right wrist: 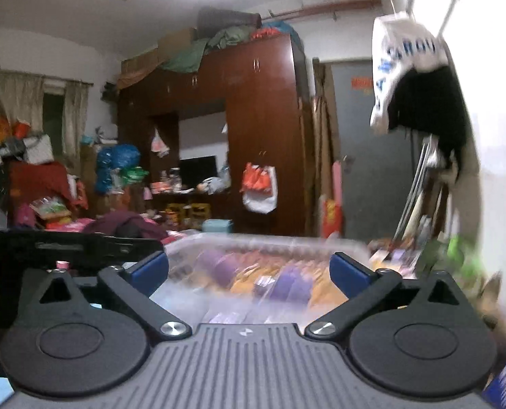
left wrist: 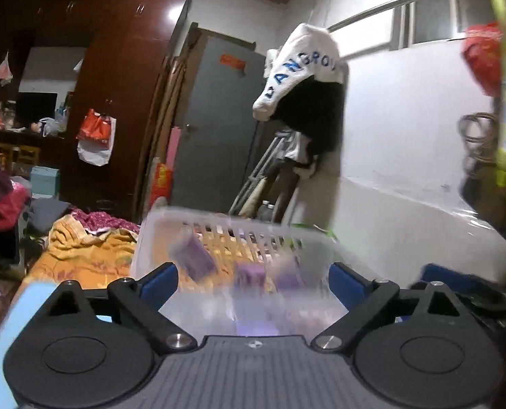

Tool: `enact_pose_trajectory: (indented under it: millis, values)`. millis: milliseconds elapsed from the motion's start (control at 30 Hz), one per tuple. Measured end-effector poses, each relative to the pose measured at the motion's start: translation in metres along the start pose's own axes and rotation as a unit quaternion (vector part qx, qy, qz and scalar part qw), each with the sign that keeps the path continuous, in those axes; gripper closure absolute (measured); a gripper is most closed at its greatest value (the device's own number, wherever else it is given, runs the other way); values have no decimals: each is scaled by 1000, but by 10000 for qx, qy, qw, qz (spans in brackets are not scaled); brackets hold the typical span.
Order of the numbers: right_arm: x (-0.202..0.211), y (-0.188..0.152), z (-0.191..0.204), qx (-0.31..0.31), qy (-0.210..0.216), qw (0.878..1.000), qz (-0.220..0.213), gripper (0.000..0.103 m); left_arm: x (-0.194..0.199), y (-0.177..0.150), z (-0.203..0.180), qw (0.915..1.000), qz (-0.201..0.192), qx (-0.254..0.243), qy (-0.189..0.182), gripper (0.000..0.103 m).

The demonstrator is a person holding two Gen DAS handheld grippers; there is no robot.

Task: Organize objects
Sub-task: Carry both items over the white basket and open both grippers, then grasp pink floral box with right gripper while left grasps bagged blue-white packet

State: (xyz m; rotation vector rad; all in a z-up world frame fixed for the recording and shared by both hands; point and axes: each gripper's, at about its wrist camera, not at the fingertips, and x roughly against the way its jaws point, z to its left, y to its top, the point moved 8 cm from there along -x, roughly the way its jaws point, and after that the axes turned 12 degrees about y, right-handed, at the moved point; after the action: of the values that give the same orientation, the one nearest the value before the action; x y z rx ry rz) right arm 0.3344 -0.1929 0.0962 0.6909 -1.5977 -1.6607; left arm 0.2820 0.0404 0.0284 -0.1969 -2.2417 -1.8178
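A clear plastic basket (left wrist: 239, 228) with slotted walls sits right in front of both grippers, blurred by motion. Several purple packets (left wrist: 195, 255) lie inside it. It also shows in the right wrist view (right wrist: 263, 240) with purple packets (right wrist: 218, 266) in it. My left gripper (left wrist: 253, 281) is open, its blue pads apart on either side of the basket's near part. My right gripper (right wrist: 249, 269) is open and empty, its pads apart over the basket's near edge. Part of the left gripper's black body (right wrist: 65, 245) shows at the left of the right wrist view.
An orange patterned blanket (left wrist: 82, 255) covers the bed under the basket. A dark wooden wardrobe (right wrist: 263, 129) and a grey door (left wrist: 218, 129) stand behind. Clothes hang on a rail (left wrist: 307, 78) by the white wall at right. Clutter piles up at left (right wrist: 48, 187).
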Motion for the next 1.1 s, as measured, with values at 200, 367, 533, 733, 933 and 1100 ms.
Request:
enact_pose_trajectory:
  millis: [200, 367, 533, 733, 933, 1100]
  values:
    - [16, -76, 36, -437, 468, 9958, 653, 0, 66, -98, 4, 9997, 55, -225, -108, 6]
    - [-2, -88, 43, -148, 499, 9924, 1119, 0, 90, -134, -1, 9990, 179, -197, -372, 6]
    - [-13, -88, 35, -444, 573, 9876, 1390, 6, 84, -143, -14, 9979, 291, -476, -318, 6]
    - [2, -100, 42, -575, 735, 9892, 1127, 47, 81, -154, -15, 9983, 299, -402, -288, 6]
    - [4, -98, 45, -543, 855, 9898, 1004, 23, 82, -157, -17, 9978, 264, -585, -166, 6]
    - [0, -85, 52, -702, 808, 9902, 901, 0, 82, -159, -22, 9968, 183, -779, -25, 6]
